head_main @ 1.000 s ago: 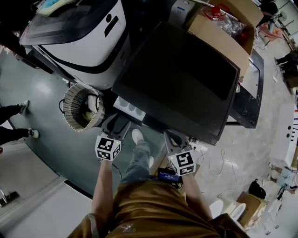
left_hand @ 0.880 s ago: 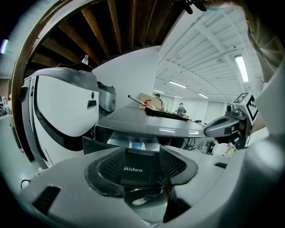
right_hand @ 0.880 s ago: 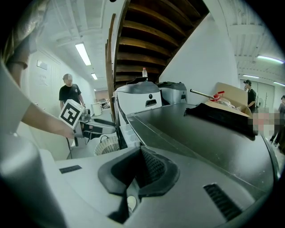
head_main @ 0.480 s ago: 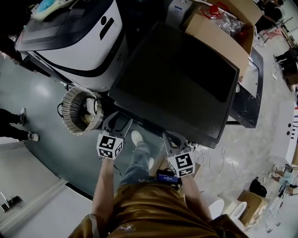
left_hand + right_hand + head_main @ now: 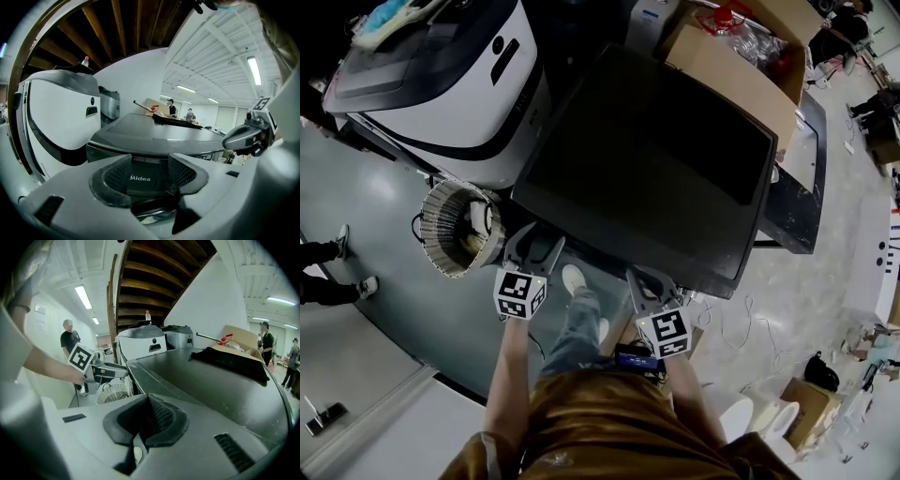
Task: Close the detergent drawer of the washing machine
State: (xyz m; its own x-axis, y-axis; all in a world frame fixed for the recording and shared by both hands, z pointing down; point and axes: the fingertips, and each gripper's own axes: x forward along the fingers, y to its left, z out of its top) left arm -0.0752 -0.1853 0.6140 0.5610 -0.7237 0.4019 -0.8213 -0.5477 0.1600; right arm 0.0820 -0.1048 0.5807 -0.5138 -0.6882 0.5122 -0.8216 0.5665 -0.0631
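Observation:
The dark washing machine (image 5: 656, 159) fills the middle of the head view. Its detergent drawer sits flush in the front, at the left corner. In the left gripper view the drawer's dark front (image 5: 140, 178), with a white logo, lies straight ahead under the lid (image 5: 154, 129). My left gripper (image 5: 534, 246) is up against that front, open (image 5: 149, 171), with its jaws wide apart either side of the logo. My right gripper (image 5: 645, 281) hangs before the machine's front further right, shut (image 5: 149, 416), holding nothing. It looks along the lid (image 5: 211, 380).
A white appliance (image 5: 441, 84) stands left of the washer, with a round woven basket (image 5: 455, 230) on the floor in front of it. An open cardboard box (image 5: 741, 56) sits behind the washer. My shoe (image 5: 575, 278) is between the grippers. Other people stand at the edges.
The white drawer that stuck out at the washer's front left corner has slid in and no longer shows. My left gripper moved forward with it. The right gripper hardly moved.

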